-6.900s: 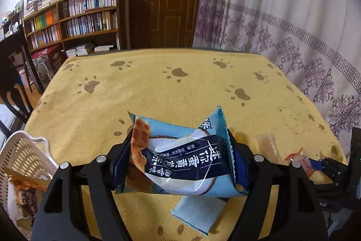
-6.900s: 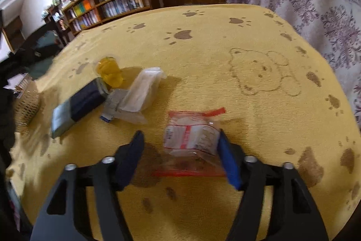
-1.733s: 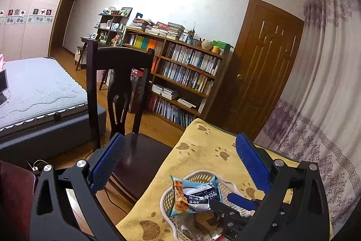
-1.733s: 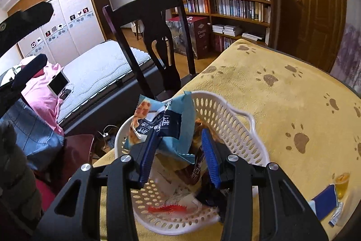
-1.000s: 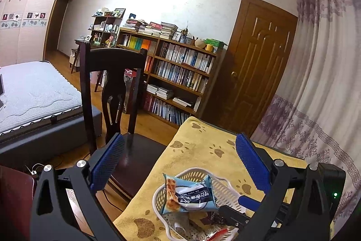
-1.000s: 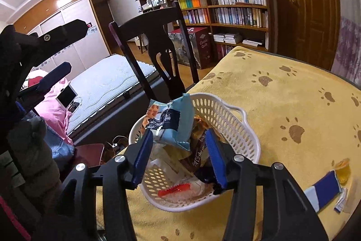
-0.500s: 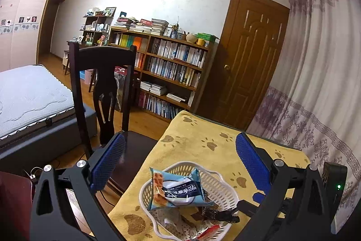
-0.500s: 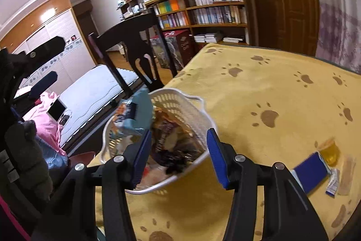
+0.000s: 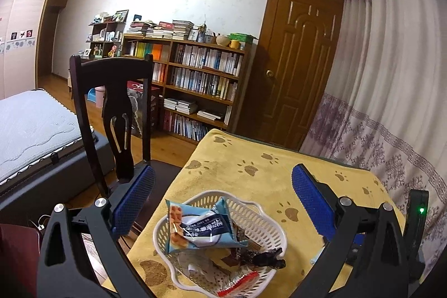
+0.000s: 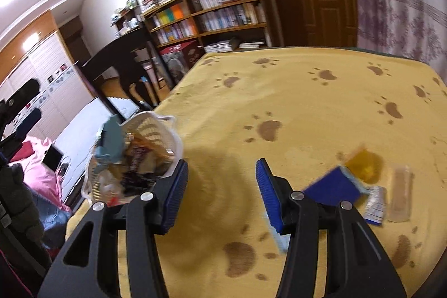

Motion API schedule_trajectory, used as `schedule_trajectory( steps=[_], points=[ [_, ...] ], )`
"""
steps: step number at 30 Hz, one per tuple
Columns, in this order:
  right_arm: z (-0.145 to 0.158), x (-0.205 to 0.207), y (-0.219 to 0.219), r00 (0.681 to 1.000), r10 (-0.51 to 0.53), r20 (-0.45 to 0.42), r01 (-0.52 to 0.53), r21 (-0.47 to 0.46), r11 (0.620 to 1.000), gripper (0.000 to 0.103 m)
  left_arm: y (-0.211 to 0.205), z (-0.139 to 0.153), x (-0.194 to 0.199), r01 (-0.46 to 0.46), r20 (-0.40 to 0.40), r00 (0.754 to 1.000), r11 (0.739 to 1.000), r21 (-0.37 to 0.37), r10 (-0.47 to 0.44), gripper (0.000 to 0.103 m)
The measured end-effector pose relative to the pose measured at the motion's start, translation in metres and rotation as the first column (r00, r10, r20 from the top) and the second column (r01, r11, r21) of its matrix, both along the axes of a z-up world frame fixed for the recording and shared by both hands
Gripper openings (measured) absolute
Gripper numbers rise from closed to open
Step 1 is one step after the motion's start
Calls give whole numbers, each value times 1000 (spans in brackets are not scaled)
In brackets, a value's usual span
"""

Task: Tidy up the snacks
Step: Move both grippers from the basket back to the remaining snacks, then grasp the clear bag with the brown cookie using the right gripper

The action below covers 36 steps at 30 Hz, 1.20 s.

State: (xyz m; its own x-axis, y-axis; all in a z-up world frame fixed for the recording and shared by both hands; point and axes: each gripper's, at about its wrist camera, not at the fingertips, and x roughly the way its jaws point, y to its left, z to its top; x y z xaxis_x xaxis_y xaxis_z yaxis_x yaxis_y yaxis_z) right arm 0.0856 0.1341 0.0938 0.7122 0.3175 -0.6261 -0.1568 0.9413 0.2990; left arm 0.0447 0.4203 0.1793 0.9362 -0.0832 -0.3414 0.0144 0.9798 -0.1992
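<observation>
A white plastic basket (image 9: 259, 217) sits near the table's left corner and holds several snack packets. A light-blue wafer packet (image 9: 202, 228) lies on top of them. My left gripper (image 9: 222, 201) hangs open high above the basket, holding nothing. In the right wrist view the basket (image 10: 164, 127) is to the left of my open, empty right gripper (image 10: 222, 193). To that gripper's right lie a dark-blue packet (image 10: 333, 190), a yellow jelly cup (image 10: 363, 162), a clear wrapped bar (image 10: 401, 192) and a small white-and-blue sachet (image 10: 375, 204).
A yellow paw-print cloth (image 10: 307, 108) covers the table. A dark wooden chair (image 9: 111, 113) stands by the table's left edge, with a bed (image 9: 30, 119) beyond it. A bookshelf (image 9: 195, 80), a door and a curtain line the far side.
The wafer packet went from my left gripper into the basket, as did the clear red-edged packet from my right. My right gripper has swung right, away from the basket. The left gripper has drawn back.
</observation>
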Motion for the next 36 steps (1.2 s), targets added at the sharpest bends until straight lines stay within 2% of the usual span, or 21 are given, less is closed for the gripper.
schedule_trajectory(
  steps=[7,13,18,29,36],
  points=[
    [-13,-3,-64,991,-129,-33,129,7,992,52,-17,-5,3,33,-17,999,999,30,-32,100],
    [-23,-9,-122,969,-240,-60,242,25,970,53,-35,-9,2,71,-25,997,995,64,-70,100],
    [-35,-6,-153,948,-306,-85,309,23,951,53,-52,-13,1,111,-35,994,989,97,-108,100],
    [-63,4,-170,922,-359,-147,360,-26,933,53,-79,-21,-3,174,-54,984,974,147,-168,100],
    [-76,19,-167,919,-355,-173,349,-64,935,52,-90,-26,-3,201,-67,979,965,170,-192,100]
  ],
)
